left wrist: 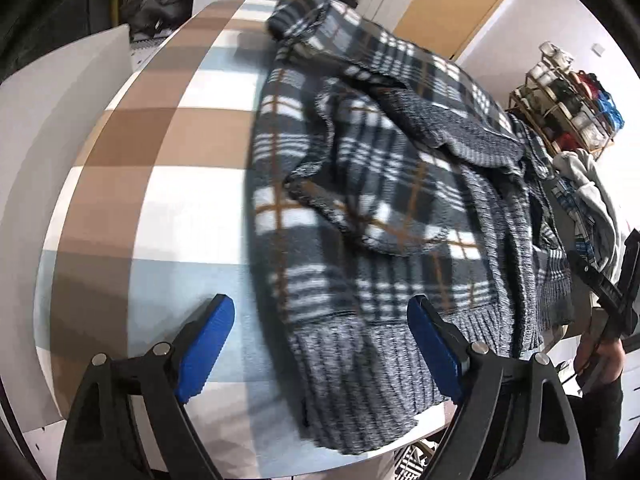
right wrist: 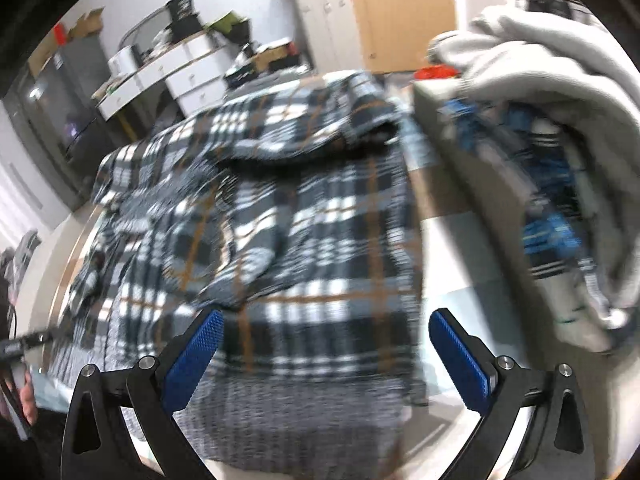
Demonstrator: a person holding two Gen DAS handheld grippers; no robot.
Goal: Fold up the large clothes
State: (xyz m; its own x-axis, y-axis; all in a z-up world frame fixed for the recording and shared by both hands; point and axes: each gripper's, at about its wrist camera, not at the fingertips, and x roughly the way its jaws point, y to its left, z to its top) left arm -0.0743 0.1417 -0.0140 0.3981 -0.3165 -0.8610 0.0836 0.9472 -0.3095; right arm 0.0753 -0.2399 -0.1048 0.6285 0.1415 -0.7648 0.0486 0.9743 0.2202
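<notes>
Clearly, a plaid jacket [left wrist: 372,184] is spread across the tabletop [left wrist: 168,184], which is covered in a checked cloth of brown, white and pale blue squares; the garment lies toward the right side, with its ribbed hem [left wrist: 360,364] hanging slightly over the near edge. One sleeve [left wrist: 360,168] is seen folded in over the body, and the collar end reaches toward the far edge. The left gripper [left wrist: 320,344] is held just above the near edge, its jaws spread wide and gripping nothing, one blue pad over bare cloth and the other over the hem. The right gripper [right wrist: 326,352] is likewise held with jaws spread and empty, above the right part of the jacket's near end; that view is blurred, so finer detail cannot be told. A pile of other clothes [right wrist: 560,152], grey and blue, is seen just beside the jacket at the right edge. The step in hand is judged to be a regrasp between folds: a sleeve appears tucked, yet the body is not folded in half. The next move probably calls for both sets of jaws to be lowered onto the hem corners, closed on the fabric, and carried toward the collar, with care that only the intended layers are caught.
</notes>
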